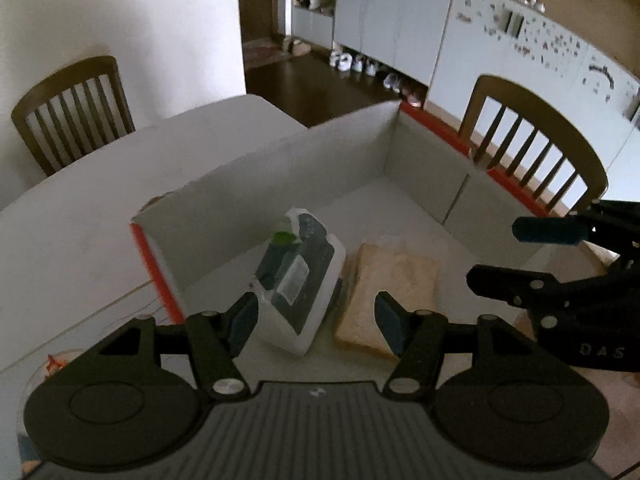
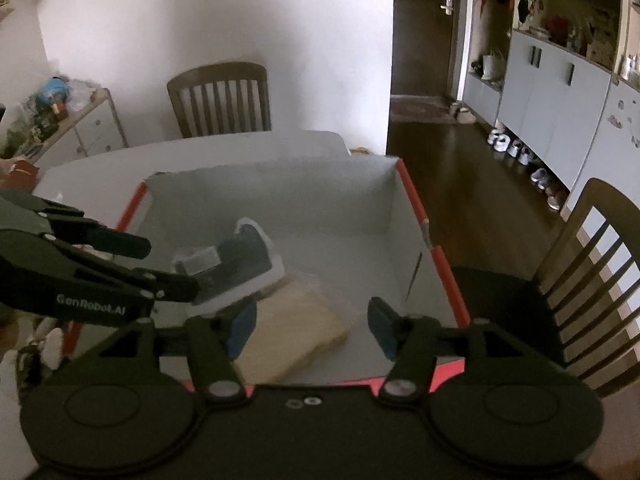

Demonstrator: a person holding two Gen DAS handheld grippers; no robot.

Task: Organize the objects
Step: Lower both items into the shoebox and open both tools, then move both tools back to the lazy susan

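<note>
Inside the white cardboard box with red-orange edges (image 2: 412, 204), a white-and-dark-teal soft packet (image 1: 298, 288) leans on a tan flat bread-like slab (image 1: 394, 300) near the box's front edge. The left gripper (image 1: 314, 322) and the right gripper (image 2: 310, 326) both hover above them, jaws wide, holding nothing.

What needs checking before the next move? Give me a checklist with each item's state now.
1. Left gripper open and holding nothing: ok.
2. Right gripper open and holding nothing: ok.
3. Dark-and-white pouch inside the box: ok; it lies tilted, one edge on the tan packet.
4. Tan packet flat on the box floor: ok.
5. Left gripper clear of the pouch: cannot tell; its left finger looks very close to it.
6. Grippers apart from each other: ok, though both hang over the box's near side.
</note>
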